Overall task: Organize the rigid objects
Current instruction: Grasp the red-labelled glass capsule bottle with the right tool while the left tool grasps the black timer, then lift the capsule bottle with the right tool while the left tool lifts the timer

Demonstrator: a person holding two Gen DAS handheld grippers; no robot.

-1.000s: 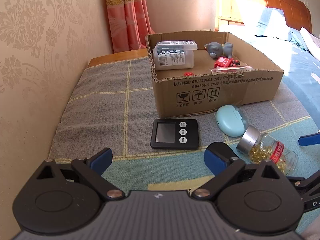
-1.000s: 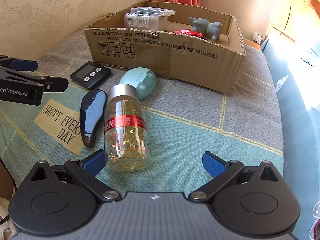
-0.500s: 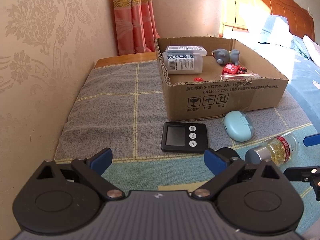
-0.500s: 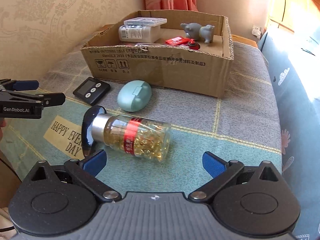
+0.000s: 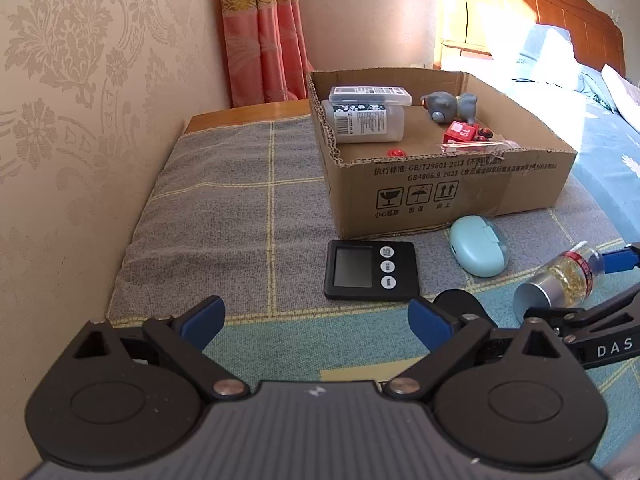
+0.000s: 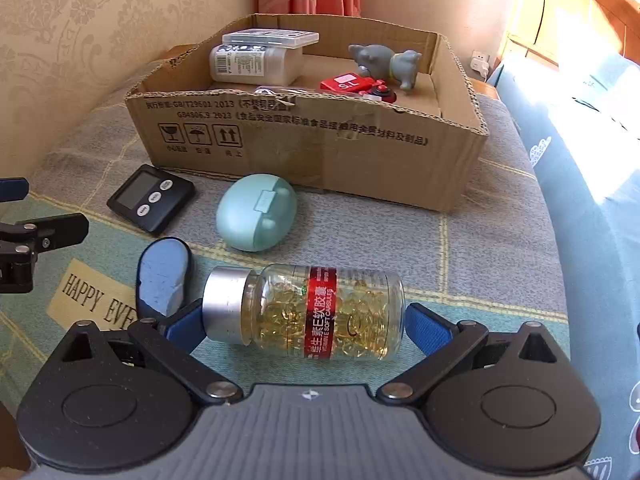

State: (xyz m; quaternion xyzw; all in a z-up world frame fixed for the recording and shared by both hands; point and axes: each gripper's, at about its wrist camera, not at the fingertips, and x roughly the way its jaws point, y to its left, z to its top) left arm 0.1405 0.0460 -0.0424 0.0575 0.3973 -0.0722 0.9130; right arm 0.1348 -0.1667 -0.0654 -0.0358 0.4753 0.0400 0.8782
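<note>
Now straddling the capsule bottle (image 6: pixel 316 312) lying sideways, right gripper (image 6: pixel 308 326) spread wide, blue pads beside cap and base; left gripper (image 5: pixel 316 316) likewise spread, empty.

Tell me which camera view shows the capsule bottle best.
The right wrist view. The capsule bottle lies on its side between the open fingers of the right gripper, with its silver cap, red label and yellow capsules plain. The left wrist view shows it small near the right edge, partly behind the right gripper's finger.
</note>
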